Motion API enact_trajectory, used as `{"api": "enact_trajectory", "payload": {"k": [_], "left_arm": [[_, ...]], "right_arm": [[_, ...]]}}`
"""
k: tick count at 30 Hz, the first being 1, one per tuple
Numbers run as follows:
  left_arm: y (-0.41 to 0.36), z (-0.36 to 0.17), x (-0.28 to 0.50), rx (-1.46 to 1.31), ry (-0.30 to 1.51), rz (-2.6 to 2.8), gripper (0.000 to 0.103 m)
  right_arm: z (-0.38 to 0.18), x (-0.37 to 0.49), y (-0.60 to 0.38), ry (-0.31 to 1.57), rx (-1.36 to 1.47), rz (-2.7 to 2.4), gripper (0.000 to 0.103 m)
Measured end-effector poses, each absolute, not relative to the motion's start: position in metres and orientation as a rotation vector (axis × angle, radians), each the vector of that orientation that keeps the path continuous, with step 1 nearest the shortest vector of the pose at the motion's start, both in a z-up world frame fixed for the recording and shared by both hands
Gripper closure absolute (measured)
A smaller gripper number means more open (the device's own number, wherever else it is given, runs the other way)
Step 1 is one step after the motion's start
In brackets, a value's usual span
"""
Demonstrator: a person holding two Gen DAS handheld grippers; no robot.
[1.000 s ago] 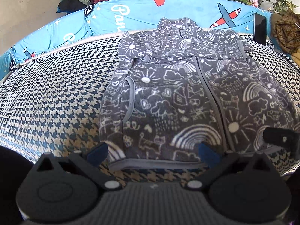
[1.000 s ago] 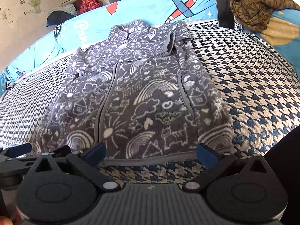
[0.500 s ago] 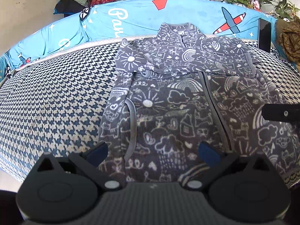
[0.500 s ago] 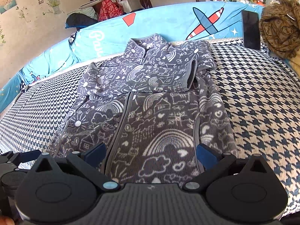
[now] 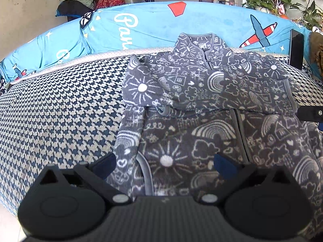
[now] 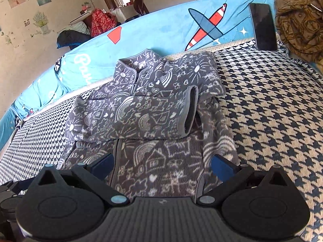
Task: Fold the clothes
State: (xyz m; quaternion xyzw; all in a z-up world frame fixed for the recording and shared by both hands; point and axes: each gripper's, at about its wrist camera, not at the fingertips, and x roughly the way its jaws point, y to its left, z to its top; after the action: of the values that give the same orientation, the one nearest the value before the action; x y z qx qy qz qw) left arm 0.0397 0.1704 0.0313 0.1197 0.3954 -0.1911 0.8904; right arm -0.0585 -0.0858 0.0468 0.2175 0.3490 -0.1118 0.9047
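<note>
the bed (image 5: 50, 121) fills most of both my views, covered in a navy-and-cream houndstooth spread, with a bright blue padded surround (image 5: 153, 28) printed with aeroplanes running along its far edge.

the grey fleece jacket (image 5: 201, 141) lies flat on that spread, front up, collar toward the blue surround and hem toward me. it is patterned with white doodles of suns, rainbows, clouds and houses, and a grey zip line runs down its middle. both sleeves are folded in across the chest, making a thick band below the collar; in my right view the cuff (image 6: 188, 111) of the upper sleeve faces right, its grey-trimmed opening showing.

a brown patterned cloth (image 6: 298, 18) is heaped at the far right corner of the bed, against the surround.

a dark phone (image 6: 263, 27) leans upright against the blue surround just left of that heap.

my left gripper (image 5: 164, 166) hangs over the lower left part of the jacket, its jaws spread wide with fleece showing between the blue pads and nothing pinched. my right gripper (image 6: 162, 166) hangs over the lower right part of the jacket in the same way, jaws released and wide apart, holding nothing. whether the pads touch the fleece i cannot tell. the tip of my right gripper shows at the right edge of my left view, and part of my left gripper sits at the lower left corner of my right view.
</note>
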Motion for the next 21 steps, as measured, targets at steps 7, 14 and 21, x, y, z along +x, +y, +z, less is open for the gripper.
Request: {"api": "enact_trajectory", "payload": {"k": [7, 14, 21], "left_arm": [[0.156, 0.031, 0.073, 0.242, 0.850, -0.418, 0.000], [0.147, 0.028, 0.099, 0.183, 0.913, -0.444, 0.000], [0.141, 0.032, 0.111, 0.222, 0.886, -0.445, 0.000]], "right_arm": [[0.039, -0.029, -0.122, 0.733, 0.503, -0.283, 0.000], [0.029, -0.013, -0.143, 0.741, 0.583, -0.276, 0.000], [0.022, -0.003, -0.153, 0.750, 0.536, -0.311, 0.000]]}}
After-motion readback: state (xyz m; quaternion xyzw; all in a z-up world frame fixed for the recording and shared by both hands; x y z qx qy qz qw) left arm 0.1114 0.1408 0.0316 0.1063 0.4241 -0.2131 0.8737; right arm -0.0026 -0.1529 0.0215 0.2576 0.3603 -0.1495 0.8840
